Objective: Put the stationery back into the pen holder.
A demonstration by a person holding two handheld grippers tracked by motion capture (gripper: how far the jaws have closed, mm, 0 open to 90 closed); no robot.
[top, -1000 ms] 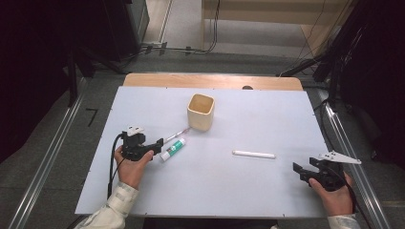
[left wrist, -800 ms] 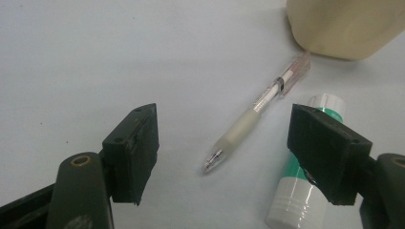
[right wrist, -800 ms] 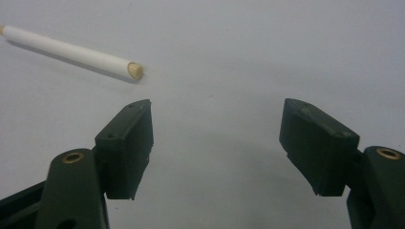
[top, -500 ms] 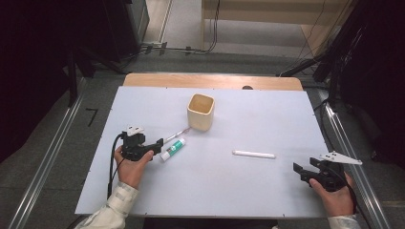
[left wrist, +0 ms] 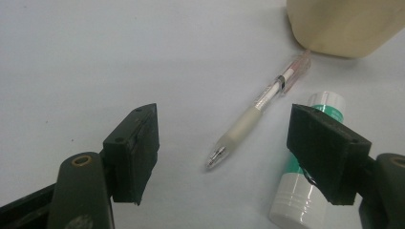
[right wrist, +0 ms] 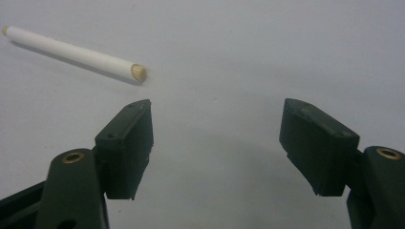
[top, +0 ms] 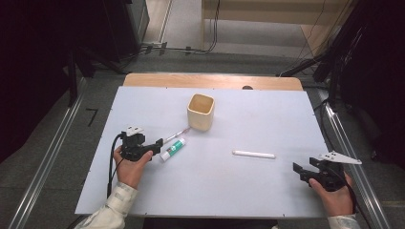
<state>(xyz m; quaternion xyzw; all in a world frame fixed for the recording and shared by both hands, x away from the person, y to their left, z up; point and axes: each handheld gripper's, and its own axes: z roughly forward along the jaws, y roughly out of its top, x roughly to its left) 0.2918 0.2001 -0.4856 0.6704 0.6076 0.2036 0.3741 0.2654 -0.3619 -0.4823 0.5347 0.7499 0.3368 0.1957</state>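
Note:
A clear pen (top: pixel 175 135) with a white grip lies on the white table beside a white tube with a green label (top: pixel 173 149). Both lie left of a cream cup (top: pixel 200 110). My left gripper (top: pixel 156 145) stands open just short of them. In the left gripper view the pen's tip (left wrist: pixel 216 157) lies between the jaws without touching them, and the tube (left wrist: pixel 305 191) is partly hidden behind the right-hand jaw. A white stick (top: pixel 254 154) lies at centre right. My right gripper (top: pixel 298 171) is open and empty, with the stick (right wrist: pixel 71 52) ahead to its left.
The white table top (top: pixel 239 200) ends in a wooden strip (top: pixel 210 81) at the far side. Metal rails (top: pixel 344 143) run along both sides. The cup (left wrist: pixel 344 24) stands close behind the pen's far end.

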